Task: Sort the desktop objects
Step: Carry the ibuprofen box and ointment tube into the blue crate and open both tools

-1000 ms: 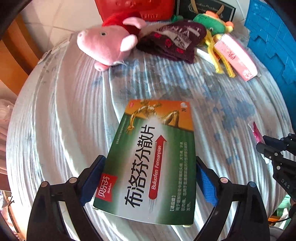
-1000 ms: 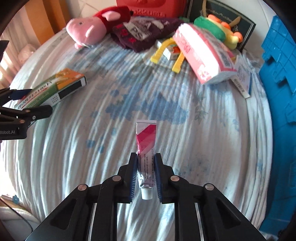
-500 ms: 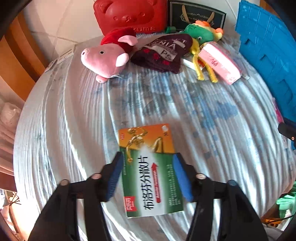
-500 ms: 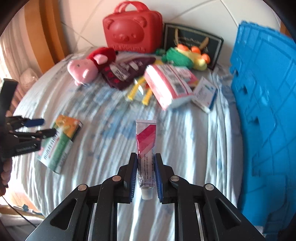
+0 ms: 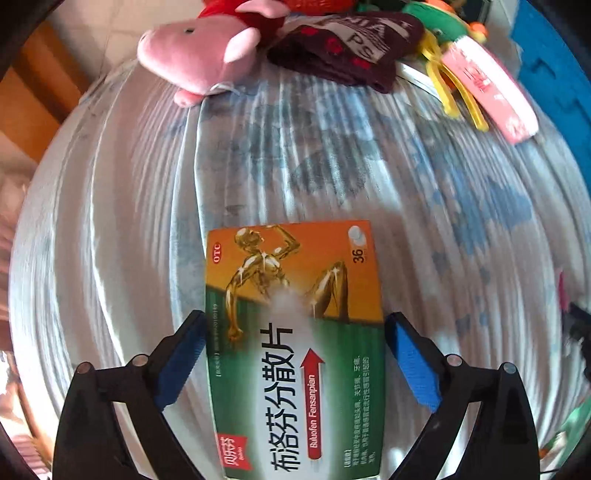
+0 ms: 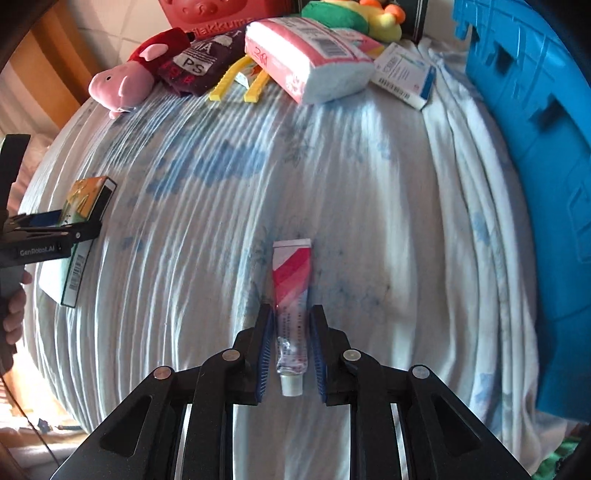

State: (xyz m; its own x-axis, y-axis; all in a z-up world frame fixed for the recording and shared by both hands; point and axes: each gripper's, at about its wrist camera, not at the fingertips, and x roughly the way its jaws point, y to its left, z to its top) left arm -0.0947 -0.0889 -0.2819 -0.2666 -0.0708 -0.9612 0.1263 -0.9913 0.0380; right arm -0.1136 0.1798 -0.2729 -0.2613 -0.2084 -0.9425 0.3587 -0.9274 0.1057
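Observation:
A green and orange medicine box (image 5: 295, 369) lies flat on the blue-patterned white tablecloth (image 5: 332, 177). My left gripper (image 5: 294, 317) straddles it; its jaws are opening, and a thin gap shows at each blue pad. The right wrist view shows the same box (image 6: 86, 199) at the left under the left gripper (image 6: 88, 229). A pink and white striped tube (image 6: 291, 280) lies between the fingers of my right gripper (image 6: 292, 308), cap toward the camera. Those jaws are opening too, with the pads just off the tube.
At the back lie a pink pig plush (image 6: 118, 85), a maroon pouch (image 6: 199, 62), yellow clips (image 6: 236, 81), a pink tissue pack (image 6: 310, 62), a white and blue box (image 6: 402, 74) and a red case (image 6: 207, 11). A blue crate (image 6: 535, 147) walls the right side.
The left jaws narrowed onto the box and lifted it, then came down and spread wide. The right gripper swung with the tube, dropped toward the cloth, and its pads parted slightly.

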